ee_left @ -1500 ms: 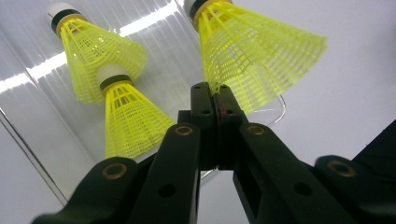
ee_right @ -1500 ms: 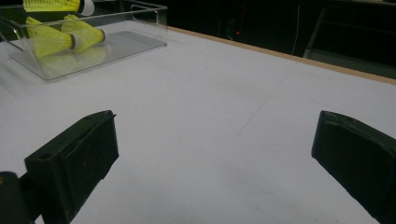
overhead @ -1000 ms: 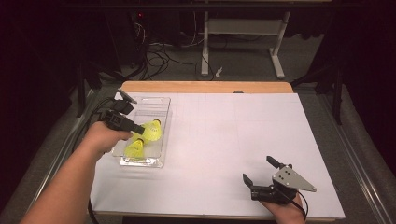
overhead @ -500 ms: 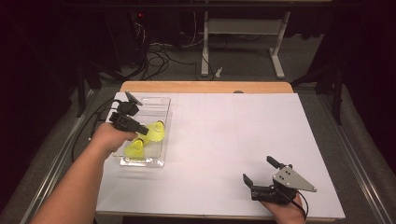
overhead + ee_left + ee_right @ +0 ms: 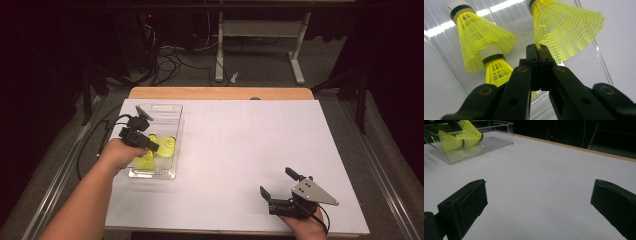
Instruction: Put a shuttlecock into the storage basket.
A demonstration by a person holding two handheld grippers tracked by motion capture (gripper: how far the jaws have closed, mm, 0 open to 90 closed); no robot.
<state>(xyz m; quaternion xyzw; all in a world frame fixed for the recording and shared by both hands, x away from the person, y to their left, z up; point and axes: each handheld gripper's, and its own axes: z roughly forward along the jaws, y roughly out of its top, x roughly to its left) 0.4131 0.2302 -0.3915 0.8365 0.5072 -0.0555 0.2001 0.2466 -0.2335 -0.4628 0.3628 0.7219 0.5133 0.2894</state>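
Observation:
A clear plastic tray [image 5: 161, 106] sits at the left of the white table and holds three yellow shuttlecocks. My left gripper [image 5: 156, 148] reaches into it and is shut on the skirt rim of one shuttlecock [image 5: 168, 144]. In the left gripper view the jaws [image 5: 539, 48] pinch that shuttlecock [image 5: 566, 30] by its mesh edge, cork pointing away. Two other shuttlecocks [image 5: 479, 35] [image 5: 495, 68] lie beside it on the tray floor. My right gripper [image 5: 280, 186] rests near the table's front edge, open, nothing between its fingers [image 5: 466, 203].
White paper [image 5: 250, 150] covers the table, with a wooden edge [image 5: 220, 93] at the back. From the right gripper view the tray [image 5: 499, 123] and shuttlecocks [image 5: 466, 135] lie far off at upper left. Cables and table legs stand on the dark floor behind.
My left hand has drawn slightly toward the near side of the tray, still gripping the shuttlecock. The right gripper has stayed put.

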